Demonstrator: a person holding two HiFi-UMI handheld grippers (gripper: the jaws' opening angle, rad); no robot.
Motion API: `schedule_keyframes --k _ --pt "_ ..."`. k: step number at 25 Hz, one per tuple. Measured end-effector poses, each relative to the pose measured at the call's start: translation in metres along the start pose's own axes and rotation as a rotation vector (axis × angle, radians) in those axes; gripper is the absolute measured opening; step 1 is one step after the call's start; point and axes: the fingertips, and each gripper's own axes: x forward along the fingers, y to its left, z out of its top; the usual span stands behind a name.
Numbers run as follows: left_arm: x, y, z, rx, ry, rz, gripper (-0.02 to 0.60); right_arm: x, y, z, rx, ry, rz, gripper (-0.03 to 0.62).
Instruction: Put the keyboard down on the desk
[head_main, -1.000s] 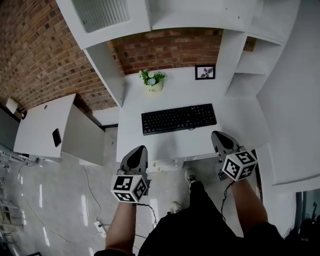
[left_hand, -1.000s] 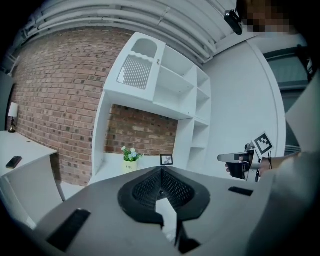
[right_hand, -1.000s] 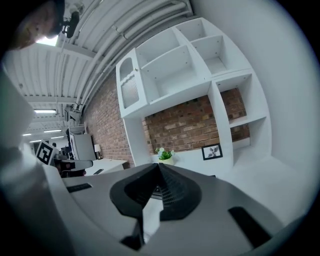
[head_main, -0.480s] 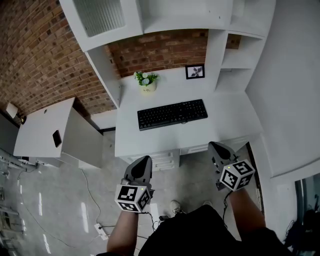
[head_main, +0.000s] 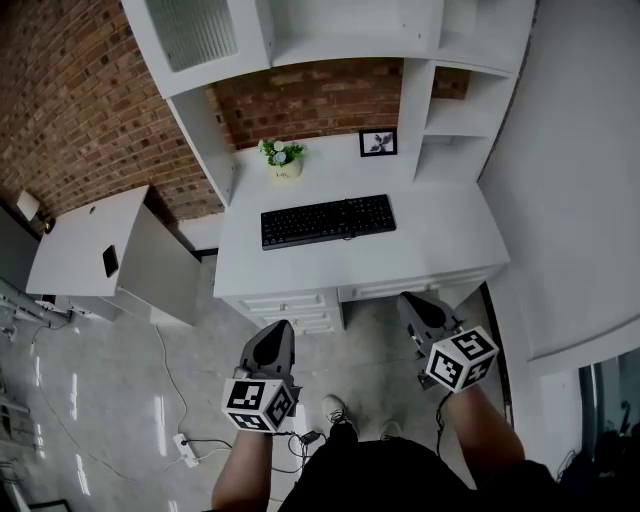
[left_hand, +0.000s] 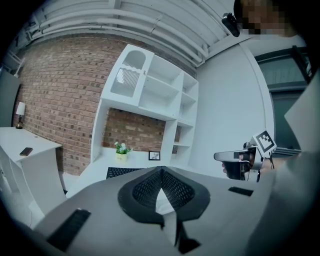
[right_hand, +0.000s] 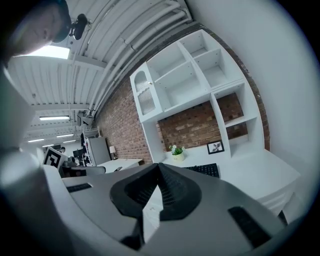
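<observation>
Keyboard (head_main: 328, 221) lies on the desk (head_main: 400, 258), a plant (head_main: 279, 152) in its pot (head_main: 286, 169) behind; left gripper (head_main: 279, 327) and right gripper (head_main: 409, 301) closed, empty.

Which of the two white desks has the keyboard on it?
The desk under the shelves: the keyboard lies there. The side table at left has none.

The desk (head_main: 430, 250) occupies the centre of the head view. The keyboard (head_main: 328, 221) lies on it, left of the desk's middle and parallel to its front edge. Behind the keyboard, near the wall, 1 potted plant (head_main: 281, 158) stands to the left and 1 picture frame (head_main: 378, 143) to the right. The shelf unit (head_main: 340, 25) sits above the desk, at the top of the frame. A side table (head_main: 70, 250) stands at centre left with 1 phone (head_main: 109, 261) on it. In the lower frame, clear of the desk's front edge, are the left gripper (head_main: 278, 328) and, to its right, the right gripper (head_main: 410, 300).
</observation>
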Motion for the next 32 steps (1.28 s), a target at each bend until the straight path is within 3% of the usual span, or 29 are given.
schedule_keyframes --k 13,32 --pt "-0.054 -0.089 -0.019 0.000 -0.014 0.064 0.018 -0.077 0.001 0.002 -0.004 0.002 0.110 0.017" --pt "-0.064 -0.127 -0.033 0.004 -0.019 0.058 0.018 -0.116 -0.006 -0.001 -0.004 -0.015 0.119 0.017"
